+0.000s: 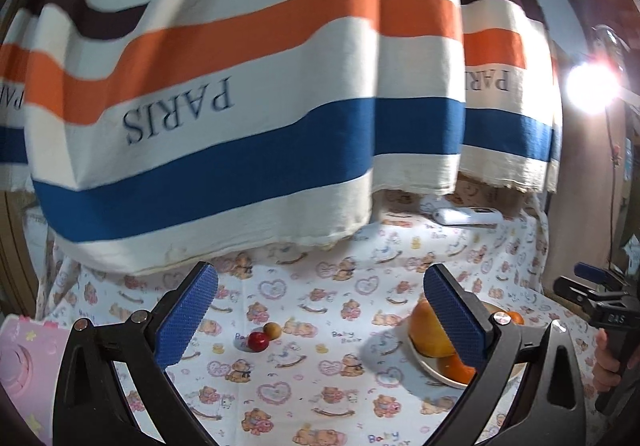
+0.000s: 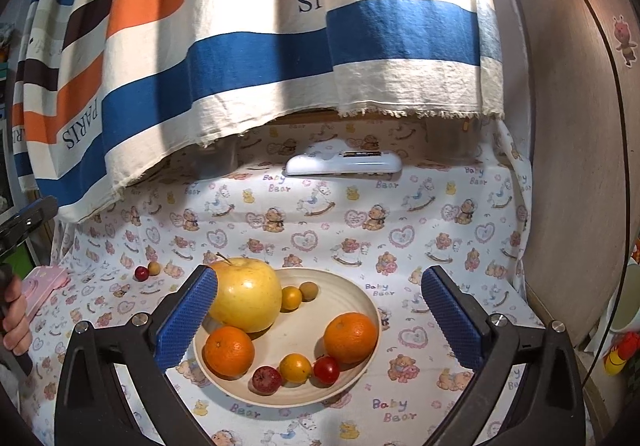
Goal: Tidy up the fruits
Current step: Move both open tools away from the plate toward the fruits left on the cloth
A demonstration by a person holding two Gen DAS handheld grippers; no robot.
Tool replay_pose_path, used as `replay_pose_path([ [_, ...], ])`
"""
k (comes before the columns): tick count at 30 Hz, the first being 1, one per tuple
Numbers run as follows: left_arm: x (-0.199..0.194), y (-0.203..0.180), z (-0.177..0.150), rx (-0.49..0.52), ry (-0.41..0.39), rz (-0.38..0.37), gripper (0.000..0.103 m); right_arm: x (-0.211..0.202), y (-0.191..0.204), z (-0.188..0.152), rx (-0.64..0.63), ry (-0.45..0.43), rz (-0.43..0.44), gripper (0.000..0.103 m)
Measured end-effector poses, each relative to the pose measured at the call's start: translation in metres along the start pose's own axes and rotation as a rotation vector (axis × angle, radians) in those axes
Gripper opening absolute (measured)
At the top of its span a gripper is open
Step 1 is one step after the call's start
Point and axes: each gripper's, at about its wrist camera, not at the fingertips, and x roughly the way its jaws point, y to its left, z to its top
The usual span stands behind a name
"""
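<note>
Both tools stand wide open with nothing between their blue pads. The left tool (image 1: pixel 320 310) points down at the surface (image 1: pixel 320 386) with two stray fruits just ahead of it, slightly left of its centre line: a red fruit (image 1: pixel 258 342) and a tan fruit (image 1: pixel 271 330), touching or nearly so, the tan one just behind. They are small and round, so no long axis matters.

The right tool (image 2: pixel 320 316) hangs over the plate (image 2: pixel 360 294), which already carries an apple (image 2: pixel 246 294), two oranges (image 2: pixel 230 352) and several small fruits. Seen from there, the stray pair lies well off to the left of the plate.

So the left tool is nearer to the pair, I judge, and the plate sits to its right, partly behind its right finger.
</note>
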Motion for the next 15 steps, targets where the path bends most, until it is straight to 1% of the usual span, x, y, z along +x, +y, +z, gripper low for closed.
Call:
replay_pose_path([
  [4, 0.015, 0.018, -0.007, -0.024, 0.039, 0.039, 0.102, -0.002, 0.008, 0.004, -0.023, -0.025, -0.010, 0.103],
  [6, 0.026, 0.031, -0.012, -0.054, 0.075, 0.056, 0.102, -0.002, 0.013, 0.009, -0.025, -0.028, -0.018, 0.103],
  [7, 0.031, 0.036, -0.014, -0.072, 0.096, 0.053, 0.102, -0.002, 0.015, 0.013, -0.025, -0.026, -0.011, 0.103],
  [10, 0.041, 0.052, -0.017, -0.135, 0.162, 0.053, 0.094, -0.002, 0.030, 0.028, -0.037, -0.010, 0.021, 0.103],
  [11, 0.042, 0.055, -0.015, -0.148, 0.174, 0.050, 0.093, -0.003, 0.037, 0.036, -0.044, -0.015, 0.032, 0.103],
  [13, 0.046, 0.054, -0.009, -0.133, 0.189, 0.047, 0.093, -0.003, 0.051, 0.050, -0.058, -0.028, 0.044, 0.103],
  [15, 0.053, 0.048, -0.004, -0.071, 0.208, 0.073, 0.090, -0.001, 0.068, 0.064, -0.063, -0.041, 0.061, 0.103],
])
